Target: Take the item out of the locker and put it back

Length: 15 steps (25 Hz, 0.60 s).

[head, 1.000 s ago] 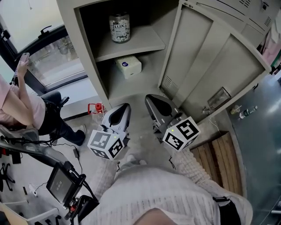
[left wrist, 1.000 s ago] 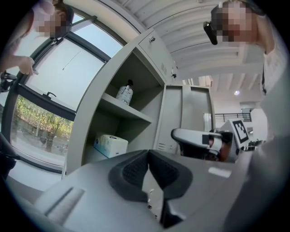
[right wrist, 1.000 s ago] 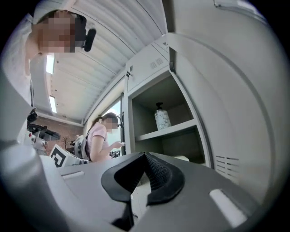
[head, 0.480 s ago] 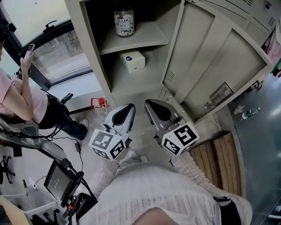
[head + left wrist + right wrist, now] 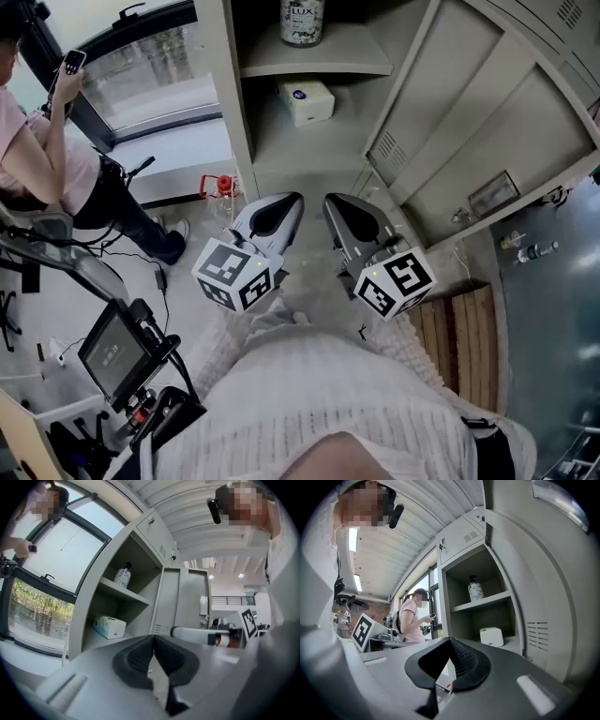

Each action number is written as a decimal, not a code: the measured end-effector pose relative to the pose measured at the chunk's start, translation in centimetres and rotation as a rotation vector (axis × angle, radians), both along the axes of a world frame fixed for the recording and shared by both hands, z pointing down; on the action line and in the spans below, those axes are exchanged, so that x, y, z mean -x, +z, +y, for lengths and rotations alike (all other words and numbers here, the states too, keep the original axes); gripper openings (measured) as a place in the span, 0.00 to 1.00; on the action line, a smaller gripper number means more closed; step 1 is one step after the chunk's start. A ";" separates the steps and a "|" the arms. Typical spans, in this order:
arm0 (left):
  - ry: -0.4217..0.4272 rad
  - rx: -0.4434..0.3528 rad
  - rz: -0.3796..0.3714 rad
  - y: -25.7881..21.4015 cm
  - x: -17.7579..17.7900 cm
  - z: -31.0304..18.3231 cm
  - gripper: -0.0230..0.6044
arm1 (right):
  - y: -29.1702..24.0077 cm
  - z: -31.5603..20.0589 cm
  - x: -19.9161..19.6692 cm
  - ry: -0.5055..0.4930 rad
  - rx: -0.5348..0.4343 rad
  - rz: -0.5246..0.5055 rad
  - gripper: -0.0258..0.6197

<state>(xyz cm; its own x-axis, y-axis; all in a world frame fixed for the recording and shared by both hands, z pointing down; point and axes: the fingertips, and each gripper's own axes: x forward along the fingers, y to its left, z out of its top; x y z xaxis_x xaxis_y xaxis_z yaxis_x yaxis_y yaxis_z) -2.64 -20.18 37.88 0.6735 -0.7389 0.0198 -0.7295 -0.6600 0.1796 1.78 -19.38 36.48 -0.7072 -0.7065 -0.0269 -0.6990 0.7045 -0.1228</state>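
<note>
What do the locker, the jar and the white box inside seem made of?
Locker: likely painted sheet metal, matte grey-beige, with pressed vent slots.
Jar: clear glass or plastic, glossy, speckled contents seemingly showing round its label.
White box: cardboard or plastic, smooth, with a blue mark; unclear which.

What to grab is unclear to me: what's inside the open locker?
A patterned bottle on the shelf, a white box below it; whatever sits behind them is hidden.
</note>
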 end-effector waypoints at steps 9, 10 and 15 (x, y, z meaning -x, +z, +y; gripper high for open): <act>-0.001 0.002 0.017 0.2 0.3 0.2 0.05 | 0.2 -0.3 0.8 -0.015 -0.002 0.030 0.04; -0.002 0.002 0.017 0.2 0.4 0.3 0.05 | 0.2 -0.3 0.9 -0.013 -0.005 0.031 0.04; -0.003 0.004 0.002 0.4 0.3 0.5 0.05 | 0.1 -0.3 1.0 -0.008 -0.015 0.034 0.04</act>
